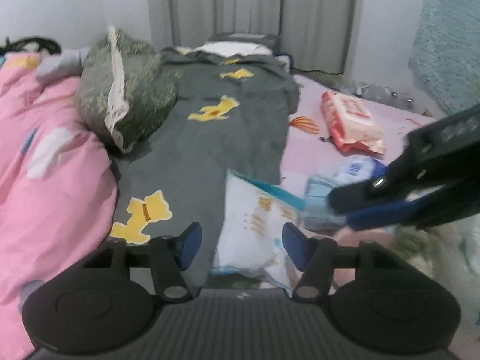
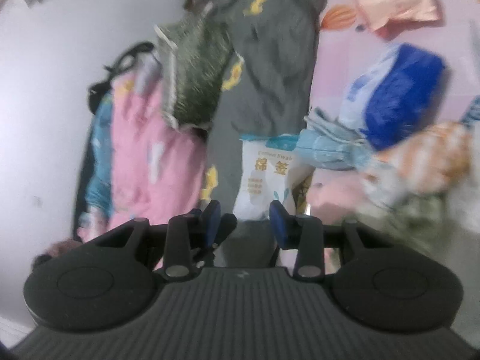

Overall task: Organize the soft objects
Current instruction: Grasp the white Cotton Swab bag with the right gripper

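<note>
Only legible print is on the white cotton-swab bag (image 2: 264,177): "Cotton Swab" in small letters up top w/ big yellow chars "棉签" below; smaller lines under that too blurred to read, same for print on red-white pack (image 1: 349,120) & blue pack (image 2: 399,96).

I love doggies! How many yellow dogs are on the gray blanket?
4 show: near the left gripper, mid-blanket, and two farther back. Folds may hide more.
</note>
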The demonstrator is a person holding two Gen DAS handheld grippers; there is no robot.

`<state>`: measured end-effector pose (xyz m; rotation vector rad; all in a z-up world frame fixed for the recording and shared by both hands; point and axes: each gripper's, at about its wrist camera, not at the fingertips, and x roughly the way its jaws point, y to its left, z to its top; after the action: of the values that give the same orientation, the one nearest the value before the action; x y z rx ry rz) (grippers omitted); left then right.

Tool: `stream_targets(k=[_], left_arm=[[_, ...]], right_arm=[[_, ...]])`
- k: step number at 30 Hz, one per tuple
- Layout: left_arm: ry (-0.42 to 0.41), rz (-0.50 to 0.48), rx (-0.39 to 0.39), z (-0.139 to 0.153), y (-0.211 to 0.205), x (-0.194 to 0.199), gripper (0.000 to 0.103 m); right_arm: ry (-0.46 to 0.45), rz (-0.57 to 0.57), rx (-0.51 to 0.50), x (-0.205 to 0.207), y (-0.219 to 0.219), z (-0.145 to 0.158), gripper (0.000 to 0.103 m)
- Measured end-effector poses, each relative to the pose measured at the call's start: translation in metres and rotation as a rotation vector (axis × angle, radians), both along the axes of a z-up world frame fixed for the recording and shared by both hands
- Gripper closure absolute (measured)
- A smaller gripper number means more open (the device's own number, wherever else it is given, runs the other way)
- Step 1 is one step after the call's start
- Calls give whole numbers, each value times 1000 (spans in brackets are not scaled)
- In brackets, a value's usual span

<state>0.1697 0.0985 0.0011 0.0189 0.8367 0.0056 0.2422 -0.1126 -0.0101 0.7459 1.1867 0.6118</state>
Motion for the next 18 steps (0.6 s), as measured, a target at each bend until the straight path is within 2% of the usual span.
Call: stream_targets(k=[3,6,8,10,14,18], left_arm=[[38,-2,-16,-13,9,15,53],[92,-7,-12,-28,12,28,64],[115,-18,-37,-35,14,33,65],[117,-27,-51,-38,14,36,66],[119,-32,-14,-42,11,42,67],[123,-26,-76,-44,19,44,72]], right_arm=[[31,30,-99,22,37,-16,67],[62,41,-189,36,57,-32,67],[83,36,-229,46,64,-46,68],[90,35,-254,52,72,-54,68],[103,29,-286,64,85,-67,67],[151,15,-239,74,80,-78,64]])
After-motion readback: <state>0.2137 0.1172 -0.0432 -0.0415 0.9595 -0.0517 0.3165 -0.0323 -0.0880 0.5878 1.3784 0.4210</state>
